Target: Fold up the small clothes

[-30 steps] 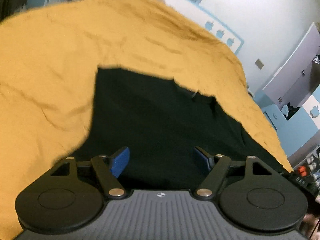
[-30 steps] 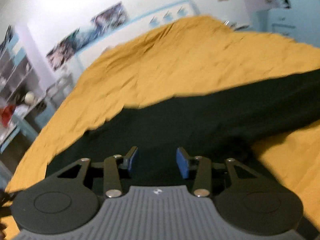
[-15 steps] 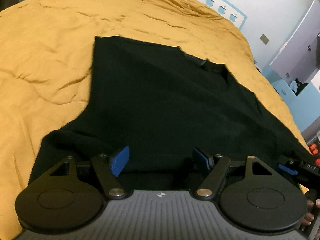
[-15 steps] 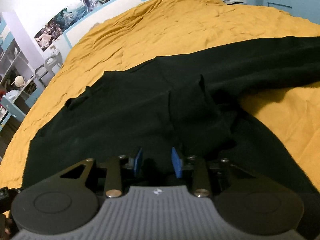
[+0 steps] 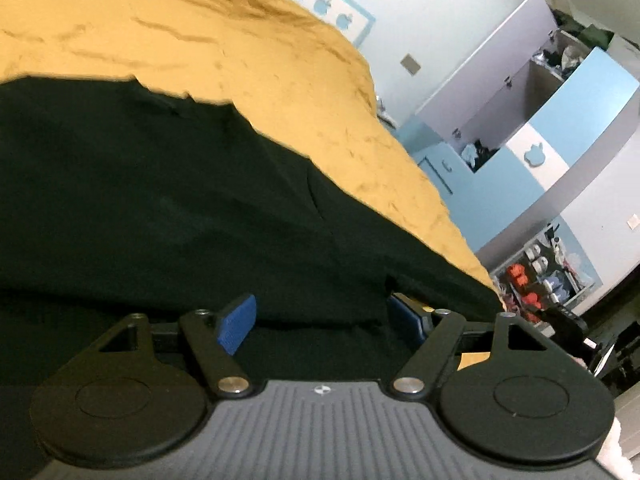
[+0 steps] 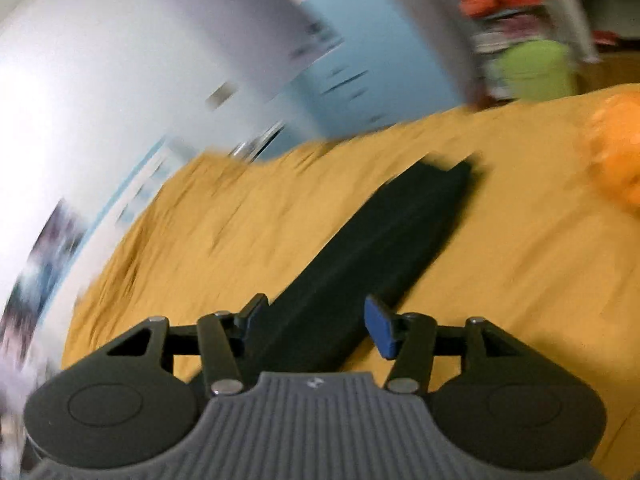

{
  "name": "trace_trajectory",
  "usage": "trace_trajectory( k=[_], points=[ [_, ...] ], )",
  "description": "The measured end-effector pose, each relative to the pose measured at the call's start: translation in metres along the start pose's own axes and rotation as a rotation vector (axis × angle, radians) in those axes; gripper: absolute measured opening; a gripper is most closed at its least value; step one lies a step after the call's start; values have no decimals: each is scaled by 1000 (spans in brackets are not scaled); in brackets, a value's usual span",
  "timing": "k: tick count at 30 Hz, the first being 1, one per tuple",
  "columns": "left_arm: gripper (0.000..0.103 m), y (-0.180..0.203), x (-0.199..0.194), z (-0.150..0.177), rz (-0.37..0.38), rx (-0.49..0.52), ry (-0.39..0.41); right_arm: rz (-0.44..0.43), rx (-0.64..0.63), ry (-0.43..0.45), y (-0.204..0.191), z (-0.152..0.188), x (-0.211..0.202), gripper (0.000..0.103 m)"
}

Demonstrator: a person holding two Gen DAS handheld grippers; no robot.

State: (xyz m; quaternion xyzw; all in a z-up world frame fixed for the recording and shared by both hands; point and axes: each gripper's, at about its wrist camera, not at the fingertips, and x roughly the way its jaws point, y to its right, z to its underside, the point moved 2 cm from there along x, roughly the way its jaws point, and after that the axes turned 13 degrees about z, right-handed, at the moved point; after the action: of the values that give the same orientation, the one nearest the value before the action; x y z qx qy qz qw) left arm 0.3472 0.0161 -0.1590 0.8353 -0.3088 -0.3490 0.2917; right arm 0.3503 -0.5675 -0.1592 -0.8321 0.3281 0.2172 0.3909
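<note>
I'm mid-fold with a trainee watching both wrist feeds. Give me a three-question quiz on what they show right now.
1. True or false: the black long-sleeved garment lies on a mustard-yellow bedspread.
2. The right gripper's jaws are: A) open, pads clear of the cloth; B) shut on the sleeve; C) out of view.
3. Fill in: the long black sleeve in the right wrist view points toward a blurred ______-coloured object at the frame's right edge.

Key: 1 true; 2 A; 3 orange. The left gripper is open too.
</note>
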Motion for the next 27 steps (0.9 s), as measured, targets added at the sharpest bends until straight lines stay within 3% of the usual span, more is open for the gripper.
trace_trajectory(
  k=[3, 8, 15, 16, 17, 19, 23, 27],
  points=[
    [88, -4, 27, 0, 19, -44, -8, 48, 98, -34, 25, -19, 28, 52],
    [88, -3, 62, 3, 50, -84, -36, 118, 155, -49, 39, -27, 77, 52],
    [89, 1, 89, 13, 50, -69, -93, 65, 283, -36, 50, -49, 120, 56],
    [88, -1, 90, 14, 45, -69, -98, 56, 288, -38, 49, -49, 120, 52],
    [88, -2, 91, 15, 40, -74, -102, 64, 280, -38, 47, -51, 121, 32],
    [88, -2, 91, 17, 44, -91, -103, 80, 245, -49, 45, -54, 125, 7],
    [88, 2, 78, 14, 57, -75, -83, 49, 185, -11, 29, -63, 107, 6],
    [88, 5, 52, 7, 58, -59, -51, -53, 104, 32, -12, -68, 71, 6]
  ],
)
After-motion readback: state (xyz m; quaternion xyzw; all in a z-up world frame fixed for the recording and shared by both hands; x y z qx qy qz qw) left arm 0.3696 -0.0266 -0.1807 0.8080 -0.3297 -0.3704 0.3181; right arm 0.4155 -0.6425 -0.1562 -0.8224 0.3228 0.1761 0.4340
